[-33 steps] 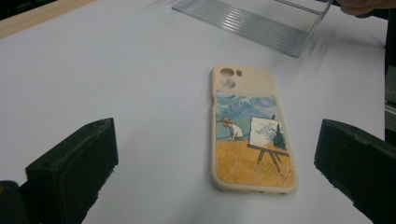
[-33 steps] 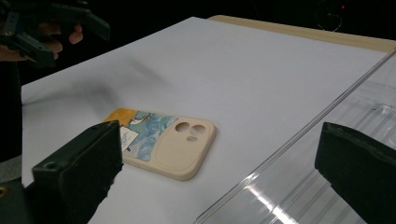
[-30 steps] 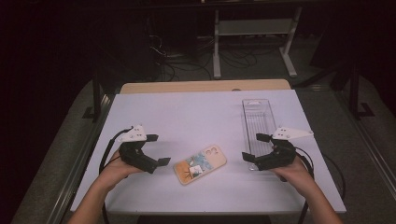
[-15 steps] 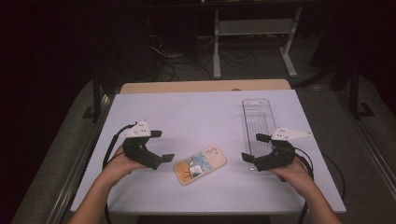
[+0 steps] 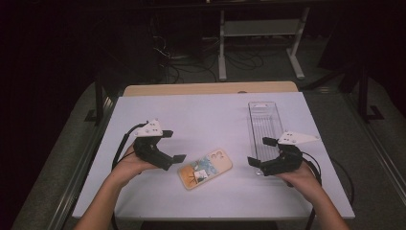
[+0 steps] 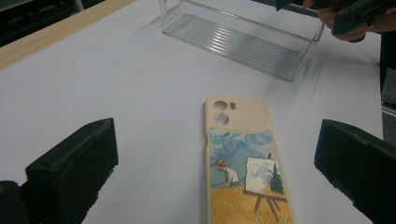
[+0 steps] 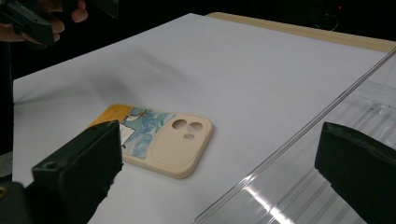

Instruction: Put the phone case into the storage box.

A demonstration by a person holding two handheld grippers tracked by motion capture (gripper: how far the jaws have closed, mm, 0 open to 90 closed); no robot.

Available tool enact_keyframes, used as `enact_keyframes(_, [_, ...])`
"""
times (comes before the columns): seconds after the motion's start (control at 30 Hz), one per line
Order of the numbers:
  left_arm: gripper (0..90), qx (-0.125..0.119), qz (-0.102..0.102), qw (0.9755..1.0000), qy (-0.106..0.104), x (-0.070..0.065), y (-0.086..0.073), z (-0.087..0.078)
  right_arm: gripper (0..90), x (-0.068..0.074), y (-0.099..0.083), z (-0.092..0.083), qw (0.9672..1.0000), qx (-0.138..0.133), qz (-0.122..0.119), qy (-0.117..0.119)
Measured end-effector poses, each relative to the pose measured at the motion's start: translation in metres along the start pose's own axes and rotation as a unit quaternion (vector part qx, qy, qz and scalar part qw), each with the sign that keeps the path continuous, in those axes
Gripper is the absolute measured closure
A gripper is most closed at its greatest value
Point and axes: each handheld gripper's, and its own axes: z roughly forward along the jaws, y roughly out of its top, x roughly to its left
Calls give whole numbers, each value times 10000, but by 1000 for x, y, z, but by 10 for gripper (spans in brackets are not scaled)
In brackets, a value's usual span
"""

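A cream phone case [image 5: 205, 168] with a painted scene lies flat on the white table [image 5: 206, 115], camera cut-outs toward the right. In the left gripper view the phone case [image 6: 243, 168] lies between and just ahead of the jaws. My left gripper [image 5: 172, 146] is open, just left of the case, holding nothing. My right gripper [image 5: 258, 151] is open too, at the near end of a clear plastic tray [image 5: 265, 123]. The right gripper view has the phone case [image 7: 159, 137] at left and the tray [image 7: 327, 154] at right.
The clear tray runs lengthwise along the right side of the table and holds nothing. A wooden strip [image 5: 210, 89] borders the far edge. Beyond it are a metal stand [image 5: 258, 33] and cables on a dark floor.
My left gripper has moved right and a little forward, closing in on the phone case. The right gripper and the case have stayed put.
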Motion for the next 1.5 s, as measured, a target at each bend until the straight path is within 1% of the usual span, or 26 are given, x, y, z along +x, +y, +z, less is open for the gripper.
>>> enact_keyframes(0.23, [0,-73,17,10000,-63,-3,10,8,5,0,0,0,10000,-3,-14,-9])
enact_keyframes(0.27, [0,-90,22,9999,-77,-5,12,12,5,0,0,0,10000,3,-21,-4])
enact_keyframes(0.37, [0,-104,17,9999,-101,-7,14,14,5,0,0,1,10000,4,-31,-1])
enact_keyframes(0.47, [0,-119,44,9999,-114,-7,17,21,5,0,0,1,10000,-1,-54,-12])
enact_keyframes(0.57, [0,-114,21,9998,-136,-10,19,27,5,0,0,1,10000,0,-54,-10])
enact_keyframes(0.6, [0,-91,59,9998,-137,-10,19,28,5,0,0,1,10000,2,-57,-8])
enact_keyframes(0.67, [0,-58,68,9999,-134,-10,20,30,5,0,0,1,10000,2,-59,-8])
enact_keyframes(0.77, [0,-56,17,9999,-85,-11,21,34,5,0,0,1,10000,3,-63,-8])
enact_keyframes(0.83, [0,-59,-61,10000,-35,-12,21,37,5,0,0,1,10000,5,-64,-9])
enact_keyframes(0.9, [0,-50,-59,10000,-1,-13,21,39,5,0,0,1,10000,4,-63,-7])
enact_keyframes(0.97, [0,-46,-102,9999,46,-15,20,41,5,0,0,1,10000,4,-64,-11])
enact_keyframes(1.0, [0,-18,-43,10000,87,-15,21,42,5,0,0,1,10000,12,-82,-10])
enact_keyframes(1.03, [0,-36,-83,9999,97,-16,20,43,5,0,0,1,10000,14,-85,-10])
enact_keyframes(1.1, [0,-3,-63,9999,124,-17,20,43,5,0,0,1,10000,12,-84,-11])
enact_keyframes(1.3, [0,56,-86,9998,187,-20,19,47,5,0,0,1,10000,8,-86,-6])
enact_keyframes(1.5, [0,122,-75,9998,171,-23,15,52,5,0,0,1,10000,7,-78,-3])
